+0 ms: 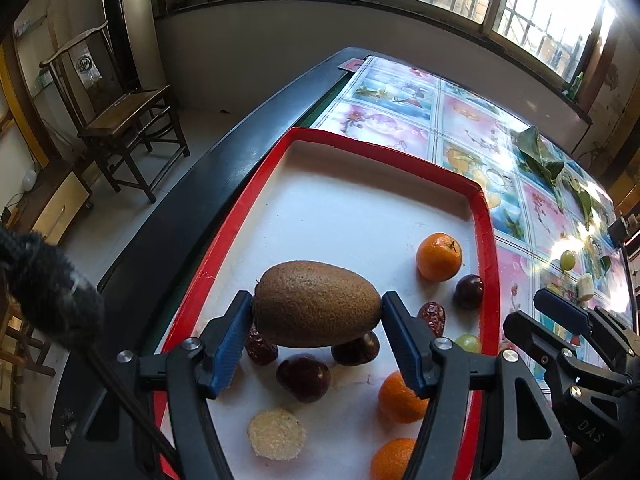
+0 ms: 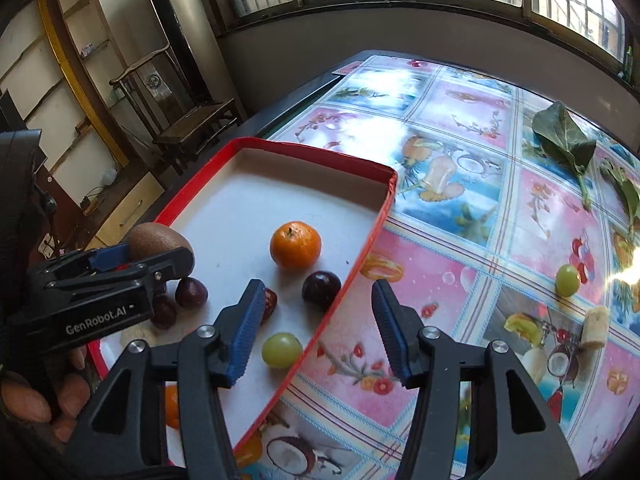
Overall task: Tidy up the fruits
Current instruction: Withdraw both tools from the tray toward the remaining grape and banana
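Note:
My left gripper (image 1: 316,312) is shut on a brown kiwi (image 1: 316,304) and holds it above the red-rimmed white tray (image 1: 486,240). The tray holds tangerines (image 1: 439,257), dark plums (image 1: 303,377), red dates (image 1: 433,317), a green grape (image 1: 469,343) and a banana slice (image 1: 276,433). My right gripper (image 2: 318,320) is open and empty over the tray's right rim (image 2: 360,264), near the green grape (image 2: 281,350) and a plum (image 2: 321,291). Another green grape (image 2: 567,280) and a banana piece (image 2: 595,326) lie on the table at right. The kiwi (image 2: 158,240) shows in the right wrist view too.
The table has a flowery plastic cloth (image 2: 460,160). Green leaves (image 2: 566,136) lie at its far right. A wooden chair (image 1: 120,116) stands on the floor to the left, beyond the table's dark edge (image 1: 224,184). Windows run along the back wall.

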`<state>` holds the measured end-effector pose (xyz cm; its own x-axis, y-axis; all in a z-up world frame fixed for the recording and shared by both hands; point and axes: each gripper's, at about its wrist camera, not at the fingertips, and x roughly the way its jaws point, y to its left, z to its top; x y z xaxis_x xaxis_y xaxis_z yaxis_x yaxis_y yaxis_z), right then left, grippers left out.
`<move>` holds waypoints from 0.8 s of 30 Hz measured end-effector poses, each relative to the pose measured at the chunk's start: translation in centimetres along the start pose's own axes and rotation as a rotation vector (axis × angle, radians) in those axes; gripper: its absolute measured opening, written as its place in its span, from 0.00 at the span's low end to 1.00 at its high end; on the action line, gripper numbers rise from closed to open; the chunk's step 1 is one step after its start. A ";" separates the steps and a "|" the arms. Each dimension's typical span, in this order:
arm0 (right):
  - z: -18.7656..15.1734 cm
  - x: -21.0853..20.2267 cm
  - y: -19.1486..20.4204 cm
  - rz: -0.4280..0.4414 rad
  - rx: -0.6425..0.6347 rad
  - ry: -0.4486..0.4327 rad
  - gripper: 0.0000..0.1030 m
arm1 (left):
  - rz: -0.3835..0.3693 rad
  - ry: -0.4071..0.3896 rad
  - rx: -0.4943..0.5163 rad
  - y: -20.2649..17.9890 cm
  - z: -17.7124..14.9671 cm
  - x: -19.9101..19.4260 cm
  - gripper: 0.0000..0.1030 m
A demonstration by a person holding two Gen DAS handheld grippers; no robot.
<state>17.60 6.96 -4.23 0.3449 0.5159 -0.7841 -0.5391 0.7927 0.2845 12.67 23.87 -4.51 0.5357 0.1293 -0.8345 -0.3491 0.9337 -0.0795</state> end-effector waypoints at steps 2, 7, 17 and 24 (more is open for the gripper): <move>-0.8 -0.9 -0.8 0.004 0.018 -0.005 0.55 | -0.006 -0.007 0.010 -0.4 -0.3 -0.4 0.64; -3.1 -3.1 -2.7 0.004 0.074 -0.025 0.55 | 0.012 -0.083 0.051 -1.9 -0.6 -2.4 0.64; -7.3 -5.8 -7.8 -0.041 0.191 -0.024 0.55 | -0.016 -0.159 0.116 -5.3 -0.8 -5.4 0.64; -8.9 -7.4 -11.4 -0.071 0.266 -0.038 0.55 | -0.062 -0.127 0.136 -7.6 -1.4 -5.1 0.64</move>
<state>14.30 -8.78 -6.59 0.4061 0.4641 -0.7872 -0.2939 0.8820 0.3684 11.50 15.67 -0.43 0.6486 0.1036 -0.7540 -0.2100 0.9766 -0.0465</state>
